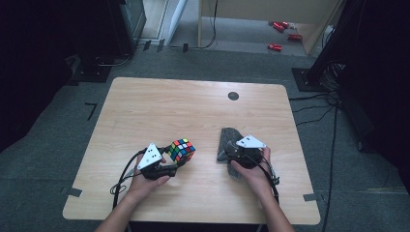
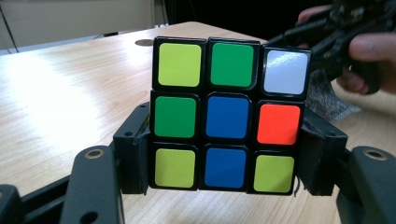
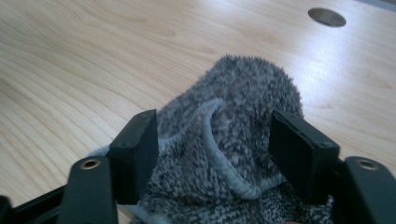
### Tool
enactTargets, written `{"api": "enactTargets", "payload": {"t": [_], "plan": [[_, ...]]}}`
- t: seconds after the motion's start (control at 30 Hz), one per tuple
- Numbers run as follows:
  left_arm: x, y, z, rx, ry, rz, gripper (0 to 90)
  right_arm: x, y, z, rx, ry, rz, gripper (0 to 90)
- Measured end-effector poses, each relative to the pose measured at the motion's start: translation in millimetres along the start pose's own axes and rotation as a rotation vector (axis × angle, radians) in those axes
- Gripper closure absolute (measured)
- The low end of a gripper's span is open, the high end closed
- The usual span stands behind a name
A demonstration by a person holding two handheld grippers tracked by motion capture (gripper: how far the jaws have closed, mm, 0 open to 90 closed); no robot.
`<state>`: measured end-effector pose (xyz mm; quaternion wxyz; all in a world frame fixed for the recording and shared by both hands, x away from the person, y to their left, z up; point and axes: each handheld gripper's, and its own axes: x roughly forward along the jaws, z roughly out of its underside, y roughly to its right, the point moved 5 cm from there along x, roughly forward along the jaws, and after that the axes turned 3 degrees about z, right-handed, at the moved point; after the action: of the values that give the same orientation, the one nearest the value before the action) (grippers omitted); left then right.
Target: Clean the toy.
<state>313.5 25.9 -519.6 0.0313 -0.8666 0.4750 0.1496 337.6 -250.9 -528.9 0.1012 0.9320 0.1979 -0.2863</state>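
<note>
Multicoloured plastic puzzle cube [image 2: 226,114] clamped in my left gripper [image 2: 224,163]; right gripper [image 3: 215,154] jaws apart around grey fuzzy cloth [image 3: 233,116], not pinching.

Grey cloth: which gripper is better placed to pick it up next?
Right. The right gripper already straddles the grey cloth with open jaws, while the left gripper is shut on the puzzle cube.
</note>
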Motion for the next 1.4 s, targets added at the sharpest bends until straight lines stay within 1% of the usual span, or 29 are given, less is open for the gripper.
{"api": "enactTargets", "payload": {"t": [0.1,0.17,0.23,0.3,0.4,0.5,0.6,0.67,0.73,0.77,0.8,0.87,0.93,0.97,1.0,1.03,1.07,1.1,1.13,1.17,1.2,1.27,1.33,1.37,1.4], "plan": [[-0.6,-0.7,-0.3,0.004,0.017,-0.003,34.2,6.6,0.9,8.0,-0.001,-0.038,0.013,39.2],[-0.8,-2.1,0.4,0.004,0.017,-0.018,34.2,9.7,0.1,12.5,0.004,-0.051,0.009,45.8],[-1.2,-2.4,-0.1,-0.003,0.026,-0.022,34.2,11.5,-1.2,14.5,0.008,-0.049,-0.007,50.3],[-0.7,-2.3,0.6,0.003,0.016,-0.033,34.2,12.6,-1.8,15.8,0.009,-0.046,-0.014,51.8],[-1.3,-1.4,0.4,-0.004,0.013,-0.025,34.2,13.8,-1.3,17.7,0.012,-0.036,-0.002,55.8],[-2.3,-1.8,0.0,-0.01,0.01,-0.02,34.2,12.6,-3.2,16.5,0.011,-0.043,0.023,66.8],[-2.9,-2.7,-0.4,-0.016,0.005,-0.018,34.2,9.7,-7.5,12.8,-0.008,-0.042,0.033,71.5],[-2.9,-2.1,-0.7,-0.012,-0.006,-0.021,34.2,4.8,-12.6,7.6,0.004,-0.02,0.005,72.1],[-1.5,0.6,-2.0,0.008,-0.028,-0.02,34.2,-3.7,-18.7,-1.0,0.022,0.017,-0.035,72.0],[0.0,2.4,-3.4,0.021,-0.039,-0.019,34.2,-8.9,-22.0,-6.7,0.026,0.037,-0.054,72.0],[1.3,4.5,-5.7,0.028,-0.044,-0.02,34.2,-14.2,-25.7,-13.1,0.026,0.057,-0.083,71.9],[3.5,9.5,-11.3,0.027,-0.049,-0.009,34.2,-24.8,-32.3,-26.4,0.02,0.09,-0.126,71.8],[5.8,14.4,-15.3,0.035,-0.066,-0.01,34.2,-33.0,-36.9,-39.1,0.036,0.107,-0.158,71.7],[6.6,15.9,-17.0,0.033,-0.075,-0.01,34.2,-36.0,-38.9,-45.0,0.037,0.11,-0.167,71.7],[6.8,17.0,-18.9,0.035,-0.079,-0.016,34.2,-38.5,-40.7,-50.6,0.018,0.111,-0.164,71.6],[7.1,17.2,-21.6,0.029,-0.069,-0.012,34.2,-41.1,-42.2,-56.1,0.0,0.113,-0.16,71.5],[7.2,17.0,-24.0,0.017,-0.057,-0.005,34.2,-43.7,-44.1,-61.5,-0.002,0.118,-0.166,71.4],[7.5,15.9,-25.5,0.009,-0.048,-0.012,34.2,-46.1,-46.5,-66.1,0.01,0.128,-0.183,71.2],[8.6,14.7,-26.1,-0.008,-0.042,-0.016,34.2,-48.0,-49.8,-69.2,0.03,0.129,-0.203,71.2],[9.0,14.3,-25.8,-0.016,-0.043,-0.014,34.1,-49.7,-54.8,-71.3,0.035,0.125,-0.221,71.0],[9.6,14.8,-25.1,-0.019,-0.047,-0.019,34.2,-50.6,-57.9,-72.1,0.028,0.125,-0.222,71.0],[10.8,16.0,-24.3,0.008,-0.079,-0.027,34.1,-53.1,-66.2,-74.1,0.018,0.13,-0.219,70.9],[10.1,18.2,-26.2,0.032,-0.093,-0.025,34.2,-55.2,-74.6,-77.9,-0.007,0.125,-0.246,70.6],[9.7,19.1,-26.9,0.035,-0.095,-0.016,34.2,-56.9,-77.7,-80.4,-0.003,0.135,-0.252,70.5],[9.3,20.0,-27.0,0.044,-0.099,-0.014,34.1,-58.2,-80.7,-83.0,0.016,0.149,-0.267,70.5]]}}
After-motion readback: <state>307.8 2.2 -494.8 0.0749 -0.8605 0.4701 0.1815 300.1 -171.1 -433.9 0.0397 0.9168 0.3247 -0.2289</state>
